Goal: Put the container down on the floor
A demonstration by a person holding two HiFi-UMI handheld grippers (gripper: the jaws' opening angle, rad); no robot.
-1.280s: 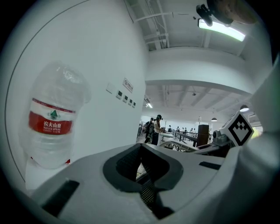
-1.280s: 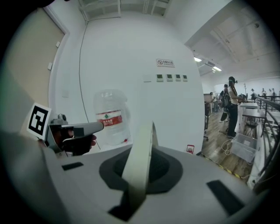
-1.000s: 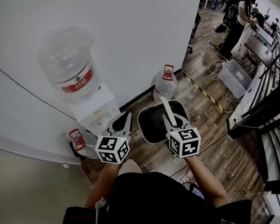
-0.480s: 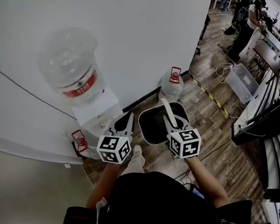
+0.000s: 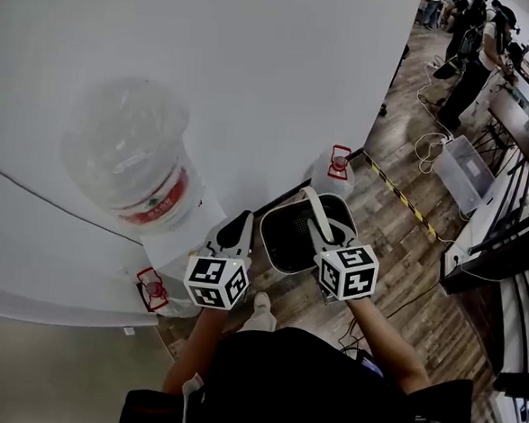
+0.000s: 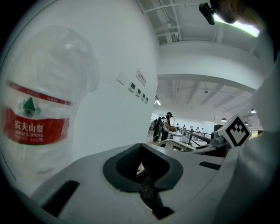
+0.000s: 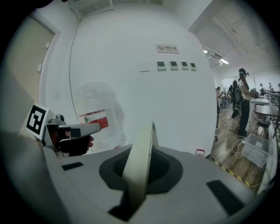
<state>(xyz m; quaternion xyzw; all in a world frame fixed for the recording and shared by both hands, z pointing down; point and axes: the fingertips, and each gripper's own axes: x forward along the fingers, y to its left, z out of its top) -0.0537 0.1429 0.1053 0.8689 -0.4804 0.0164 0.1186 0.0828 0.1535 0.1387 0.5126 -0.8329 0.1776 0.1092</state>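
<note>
Dark, round-cornered plastic container (image 5: 301, 234) with a mesh-patterned inside is seen hanging by its pale, arched handle (image 5: 312, 208) above the brown wood-plank floor (image 5: 422, 289), in front of the person and close to the white wall (image 5: 283, 72). The handle is clamped between the jaws of the right gripper (image 5: 321, 236), which are drawn almost together on the thin band; in the right gripper view the band is seen rising upright out of the dark hollow between them. The left gripper (image 5: 238, 227) is held just beside the container, on its left, without touching it. Its jaws are brought together to a narrow point and nothing is seen between them.

To the left of the container a white water dispenser (image 5: 186, 232) is set against the wall, topped by a large clear water bottle with a red label (image 5: 128, 165). A clear water jug with a red cap (image 5: 335, 173) is placed on the floor by the wall beyond the container, and a second red-capped jug (image 5: 153, 289) is seen beside the dispenser's foot. Farther off, a clear plastic bin (image 5: 470, 173) is seen on the floor near several standing people (image 5: 474, 58).
</note>
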